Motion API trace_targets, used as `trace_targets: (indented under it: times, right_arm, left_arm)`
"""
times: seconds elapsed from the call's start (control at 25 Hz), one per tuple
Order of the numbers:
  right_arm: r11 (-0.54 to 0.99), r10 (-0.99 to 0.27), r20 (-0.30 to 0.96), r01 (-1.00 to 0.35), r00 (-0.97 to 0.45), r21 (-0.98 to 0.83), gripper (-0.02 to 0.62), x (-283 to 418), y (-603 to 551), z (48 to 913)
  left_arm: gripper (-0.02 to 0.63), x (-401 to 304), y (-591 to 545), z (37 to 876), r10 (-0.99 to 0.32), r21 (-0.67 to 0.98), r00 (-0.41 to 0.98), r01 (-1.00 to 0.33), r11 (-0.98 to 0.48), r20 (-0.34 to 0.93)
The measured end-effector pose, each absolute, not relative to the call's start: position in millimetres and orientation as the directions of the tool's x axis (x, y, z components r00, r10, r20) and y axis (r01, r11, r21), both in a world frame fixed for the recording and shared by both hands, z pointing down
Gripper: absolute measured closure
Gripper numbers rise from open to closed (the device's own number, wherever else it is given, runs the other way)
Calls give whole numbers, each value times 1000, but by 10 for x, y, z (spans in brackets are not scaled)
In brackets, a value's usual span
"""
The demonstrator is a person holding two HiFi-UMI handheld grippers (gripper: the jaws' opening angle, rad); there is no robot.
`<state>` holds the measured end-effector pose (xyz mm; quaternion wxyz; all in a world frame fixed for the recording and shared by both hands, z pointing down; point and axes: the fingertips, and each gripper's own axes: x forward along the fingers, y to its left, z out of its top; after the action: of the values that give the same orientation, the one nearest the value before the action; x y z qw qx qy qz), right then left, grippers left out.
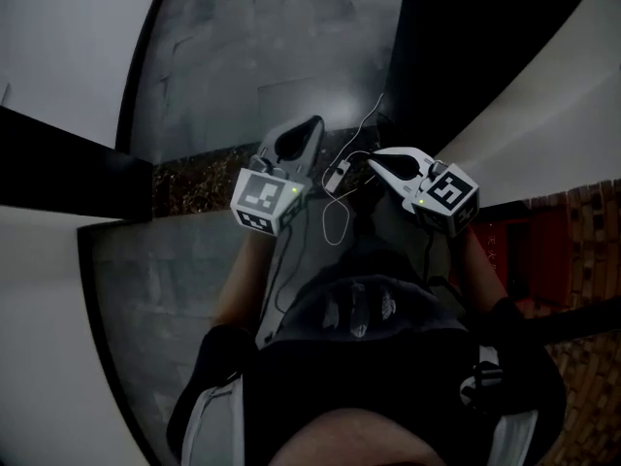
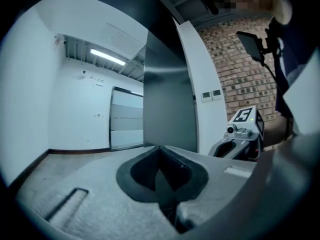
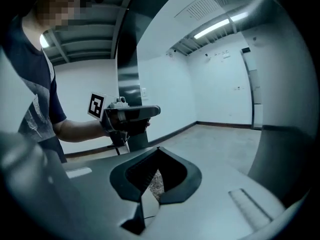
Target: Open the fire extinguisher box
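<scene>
A red box (image 1: pixel 532 244) with pale lettering stands against the brick wall (image 1: pixel 592 223) at the far right of the head view, dim and partly cut off. Neither gripper is near it. My left gripper (image 1: pixel 310 124) is held out in front of my body, jaws shut with nothing between them (image 2: pixel 159 153). My right gripper (image 1: pixel 375 158) is level with it a little to the right, its jaw tips meeting and holding nothing (image 3: pixel 157 151). Each gripper shows in the other's view: the right gripper (image 2: pixel 241 136) and the left gripper (image 3: pixel 131 115).
Grey floor tiles (image 1: pixel 252 56) lie ahead, crossed by a dark speckled strip (image 1: pixel 194 183). A dark pillar (image 1: pixel 456 37) rises ahead to the right, and a white wall (image 1: pixel 58 47) is on the left. A thin cable (image 1: pixel 340 197) hangs between the grippers.
</scene>
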<state>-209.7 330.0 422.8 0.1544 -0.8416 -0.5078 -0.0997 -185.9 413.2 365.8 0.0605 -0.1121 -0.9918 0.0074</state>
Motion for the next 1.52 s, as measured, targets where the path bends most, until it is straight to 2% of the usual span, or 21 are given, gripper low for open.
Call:
trace_targets:
  times: [0.24, 0.4, 0.64, 0.84, 1.12, 1.52]
  right_arm:
    - [-537, 765, 300, 822, 569, -191, 594, -2236, 3884, 4263]
    - [-600, 734, 278, 783, 620, -163, 594, -2437, 4274, 4139]
    - [-677, 706, 220, 733, 673, -69, 594, -2496, 4418, 3980]
    - [-705, 687, 200, 708, 698, -47, 594, -2643, 4569, 3892]
    - [-722, 669, 220, 691, 710, -33, 594, -2587, 4564, 3943]
    - [-663, 725, 195, 746, 660, -60, 594, -2631, 4875, 3971]
  left_arm:
    - [607, -1764, 4726, 3680, 392, -23, -908, 393, 919, 149]
    - [607, -1957, 5025, 3581, 453, -35, -878, 453, 891, 156]
    - [607, -2037, 4880, 3315, 481, -110, -870, 470, 876, 108]
    - [607, -2240, 5027, 3155, 514, -182, -849, 490, 852, 121]
    - [607, -2269, 5097, 3194, 513, -160, -850, 494, 854, 115]
    - [607, -2262, 5406, 3249, 482, -148, -872, 467, 872, 89]
